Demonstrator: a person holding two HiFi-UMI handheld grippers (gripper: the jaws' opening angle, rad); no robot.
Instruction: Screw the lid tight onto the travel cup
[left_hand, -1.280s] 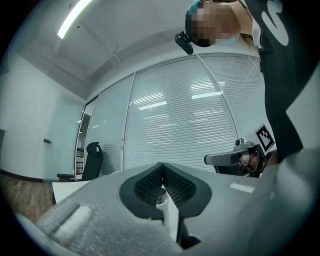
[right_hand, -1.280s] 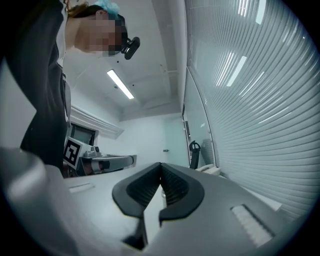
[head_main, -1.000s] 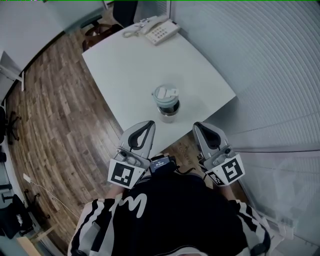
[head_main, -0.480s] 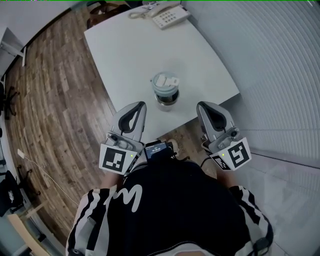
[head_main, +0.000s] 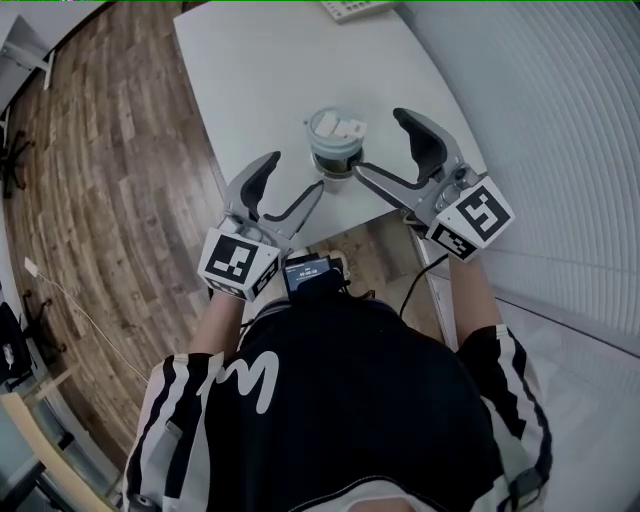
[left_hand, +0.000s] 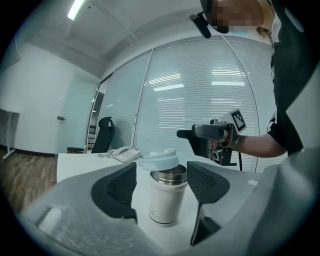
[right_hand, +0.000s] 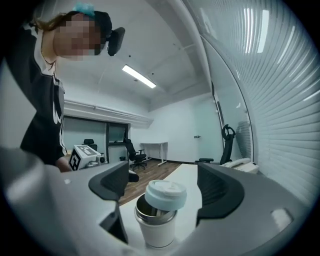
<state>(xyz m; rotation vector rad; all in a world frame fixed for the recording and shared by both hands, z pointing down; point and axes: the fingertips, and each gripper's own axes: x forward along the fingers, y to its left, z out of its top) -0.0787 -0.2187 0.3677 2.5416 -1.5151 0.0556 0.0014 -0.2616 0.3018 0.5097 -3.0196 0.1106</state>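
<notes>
A white travel cup (head_main: 335, 160) (left_hand: 166, 197) (right_hand: 156, 227) with a steel rim stands near the front edge of the white table (head_main: 270, 90). Its pale blue lid (head_main: 336, 128) (left_hand: 160, 160) (right_hand: 166, 194) lies loose and tilted on the rim, not seated. My left gripper (head_main: 290, 185) (left_hand: 161, 189) is to the cup's left, jaws opening, nothing pressed between them. My right gripper (head_main: 390, 145) (right_hand: 161, 192) is to the cup's right, jaws also opening, pads clear of the cup. In both gripper views the cup shows beyond the spread jaws.
A desk phone (head_main: 358, 8) (left_hand: 125, 154) lies at the table's far edge. A glass wall with blinds (head_main: 540, 120) runs along the right. Wood floor (head_main: 110, 170) is to the left. Office chairs (right_hand: 132, 152) stand further back in the room.
Both grippers have moved forward from in front of my body to either side of the cup, and their jaws have gone from shut to spread apart.
</notes>
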